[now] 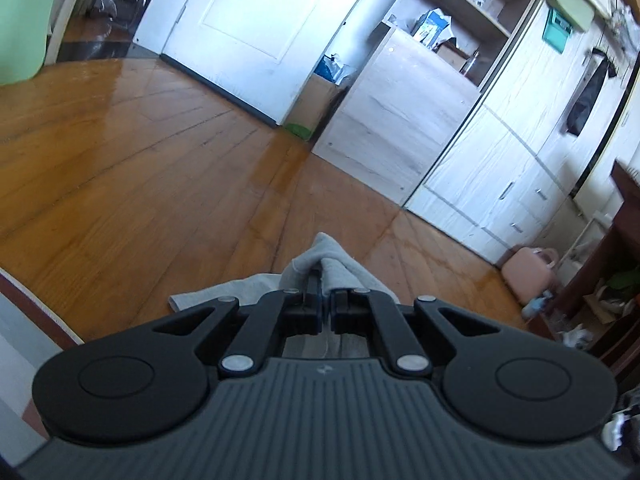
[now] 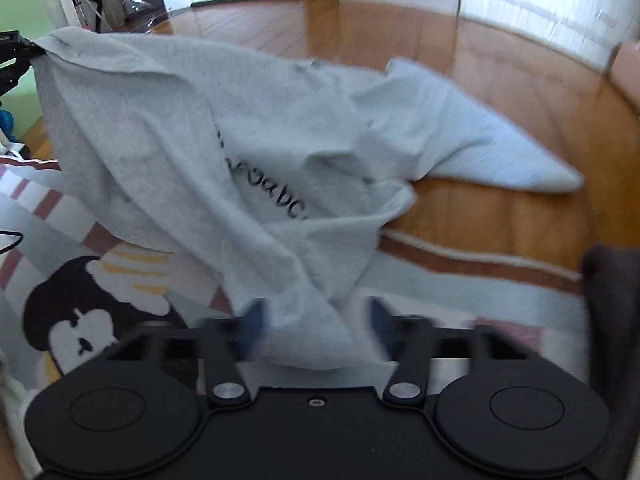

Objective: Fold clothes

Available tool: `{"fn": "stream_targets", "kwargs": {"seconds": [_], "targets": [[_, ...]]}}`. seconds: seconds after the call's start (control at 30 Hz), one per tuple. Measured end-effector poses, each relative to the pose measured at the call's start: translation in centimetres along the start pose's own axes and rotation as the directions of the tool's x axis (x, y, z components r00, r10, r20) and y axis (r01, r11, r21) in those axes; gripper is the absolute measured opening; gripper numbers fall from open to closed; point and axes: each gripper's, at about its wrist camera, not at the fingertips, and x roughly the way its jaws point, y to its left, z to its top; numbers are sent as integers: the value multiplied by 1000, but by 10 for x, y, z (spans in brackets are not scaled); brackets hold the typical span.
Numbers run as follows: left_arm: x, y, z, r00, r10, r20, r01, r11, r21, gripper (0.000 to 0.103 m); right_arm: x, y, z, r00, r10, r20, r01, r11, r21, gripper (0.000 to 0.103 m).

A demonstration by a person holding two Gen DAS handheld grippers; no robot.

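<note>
A light grey sweatshirt (image 2: 160, 128) with black lettering hangs lifted above the rug, one sleeve trailing onto the wooden floor (image 2: 500, 216). My left gripper (image 1: 322, 280) is shut on a bunched corner of the grey fabric (image 1: 336, 264). In the right wrist view that same gripper (image 2: 20, 54) holds the garment's upper left corner. My right gripper (image 2: 316, 316) is open, its blue-padded fingers apart on either side of a lower fold of the sweatshirt. That view is motion-blurred.
A rug (image 2: 480, 304) with a cartoon print and brown stripes lies under the garment. A dark cloth (image 2: 612, 300) sits at its right edge. Beyond are a white door (image 1: 248, 16), white cabinets (image 1: 500, 168), a cardboard box (image 1: 316, 100) and a pink bag (image 1: 530, 274).
</note>
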Motion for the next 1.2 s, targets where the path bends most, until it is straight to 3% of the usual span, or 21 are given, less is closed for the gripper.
{"fn": "stream_targets", "kwargs": {"seconds": [0.03, 0.1, 0.13, 0.17, 0.23, 0.3, 0.33, 0.4, 0.43, 0.47, 0.5, 0.57, 0.67, 0.77, 0.83, 0.9, 1.0, 1.03, 1.1, 1.17, 1.2], "targets": [[3, 0, -2, 1000, 13, -7, -13, 1000, 5, 3, 11, -9, -5, 999, 43, -25, -42, 997, 58, 79], [9, 3, -5, 999, 42, -19, -42, 999, 7, 3, 18, -17, -17, 998, 55, 20, -57, 985, 164, 68], [9, 7, -4, 998, 58, -18, -57, 998, 5, 3, 11, -14, -21, 996, 66, 66, -76, 984, 160, 22], [10, 10, -4, 997, 73, -17, -73, 997, 2, 3, 0, -8, -18, 993, 45, 105, -59, 988, 140, 3], [9, 18, -2, 995, 97, -10, -97, 995, -15, 3, -21, 4, -11, 984, -5, 180, -13, 995, 100, 3], [2, 28, 5, 996, 92, 4, -92, 993, -75, 3, -65, 16, 7, 949, -89, 302, 70, 995, 73, 3], [0, 33, 7, 997, 77, -2, -77, 990, -114, 3, -87, 22, 17, 922, -130, 364, 114, 991, 64, 3], [0, 51, 6, 997, -8, -77, -12, 967, -254, 3, -144, 30, 25, 837, -207, 506, 195, 978, 76, 3], [5, 58, 1, 987, -58, -152, 8, 950, -312, 4, -163, 35, 20, 793, -254, 554, 259, 963, 71, 3], [10, 62, -6, 967, -98, -237, 9, 937, -349, 4, -172, 39, 12, 766, -302, 567, 330, 942, 55, 3], [15, 61, -13, 948, -95, -305, -13, 942, -336, 4, -164, 42, 4, 775, -328, 540, 367, 929, 37, 3], [21, 48, -28, 915, 2, -403, -93, 974, -205, 4, -142, 48, -11, 798, -375, 471, 427, 904, -3, 3], [34, 36, -44, 877, 33, -480, -115, 983, -142, 4, -110, 56, -34, 815, -448, 367, 505, 860, -74, 3], [39, 28, -47, 876, 69, -478, -124, 989, -84, 4, -79, 64, -57, 811, -523, 262, 569, 808, -153, 2], [36, 26, -44, 886, 81, -457, -121, 991, -59, 4, -96, 61, -41, 775, -542, 325, 598, 795, -101, 3], [31, 29, -40, 896, 84, -435, -122, 991, -60, 4, -115, 52, -27, 762, -543, 353, 585, 811, -15, 4], [26, 43, -37, 901, 95, -423, -153, 983, -104, 4, -103, 34, -28, 830, -487, 272, 498, 867, 34, 8], [28, 50, -37, 897, 104, -429, -174, 976, -128, 4, -98, 28, -29, 851, -465, 243, 467, 883, 51, 11], [35, 65, -40, 881, 129, -455, -228, 959, -169, 4, -76, 31, -43, 917, -370, 150, 366, 929, 58, 13], [42, 79, -45, 862, 137, -488, -268, 940, -210, 4, -54, 37, -53, 986, -163, 24, 161, 985, 61, 13], [45, 84, -48, 854, 132, -504, -280, 932, -231, 4, -46, 41, -56, 998, -51, -35, 53, 996, 65, 13]]}}
